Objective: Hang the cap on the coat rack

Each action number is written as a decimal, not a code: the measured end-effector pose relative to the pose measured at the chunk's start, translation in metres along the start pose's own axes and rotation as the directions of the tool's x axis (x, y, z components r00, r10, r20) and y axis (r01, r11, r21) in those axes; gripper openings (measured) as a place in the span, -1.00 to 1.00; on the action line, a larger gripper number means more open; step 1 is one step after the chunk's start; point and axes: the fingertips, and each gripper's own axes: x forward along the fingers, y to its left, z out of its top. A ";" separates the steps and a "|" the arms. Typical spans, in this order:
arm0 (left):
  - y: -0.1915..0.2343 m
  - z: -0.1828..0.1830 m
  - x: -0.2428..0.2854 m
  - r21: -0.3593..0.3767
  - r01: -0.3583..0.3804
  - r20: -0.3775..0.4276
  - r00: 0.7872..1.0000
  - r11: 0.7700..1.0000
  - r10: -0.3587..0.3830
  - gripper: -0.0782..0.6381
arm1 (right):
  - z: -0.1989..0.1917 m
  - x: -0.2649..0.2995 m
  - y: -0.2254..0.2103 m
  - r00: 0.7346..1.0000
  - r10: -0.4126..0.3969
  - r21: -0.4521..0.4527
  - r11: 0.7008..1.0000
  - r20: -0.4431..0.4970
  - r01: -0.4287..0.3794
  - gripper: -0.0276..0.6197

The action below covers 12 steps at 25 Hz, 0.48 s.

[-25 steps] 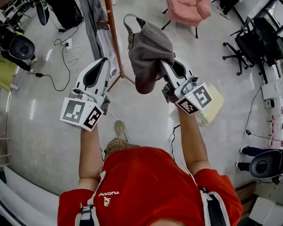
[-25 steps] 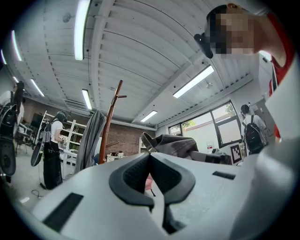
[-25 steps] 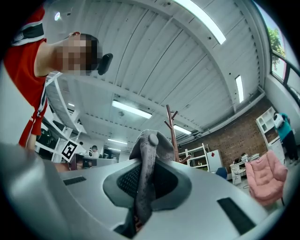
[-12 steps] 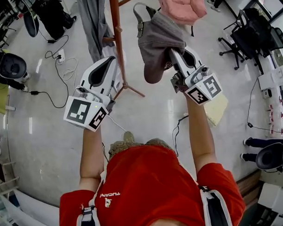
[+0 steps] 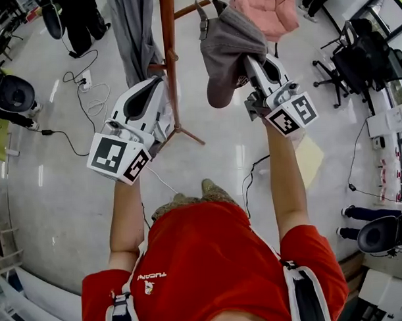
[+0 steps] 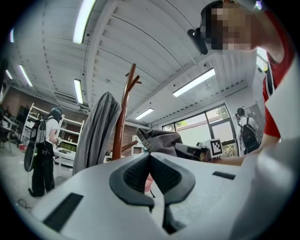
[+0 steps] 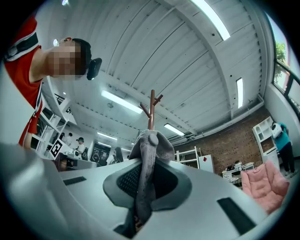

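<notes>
One cap in right tool, near rack

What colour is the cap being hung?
Grey; the cap shows best in the head view.

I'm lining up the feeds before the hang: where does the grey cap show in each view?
Head view: the cap is at upper centre-right, clamped in the right gripper.
Left gripper view: the cap sits at mid-frame, just right of the pole.
Right gripper view: the cap is at centre, pinched between the jaws.
Shared landmark: the brown coat rack pole, which shows in all three.
</notes>
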 end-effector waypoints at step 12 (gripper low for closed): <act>0.017 -0.010 0.048 0.045 -0.127 -0.022 0.992 0.991 0.128 -0.76 | -0.046 0.030 -0.072 0.988 0.153 0.186 0.971 0.001 -0.150 -0.80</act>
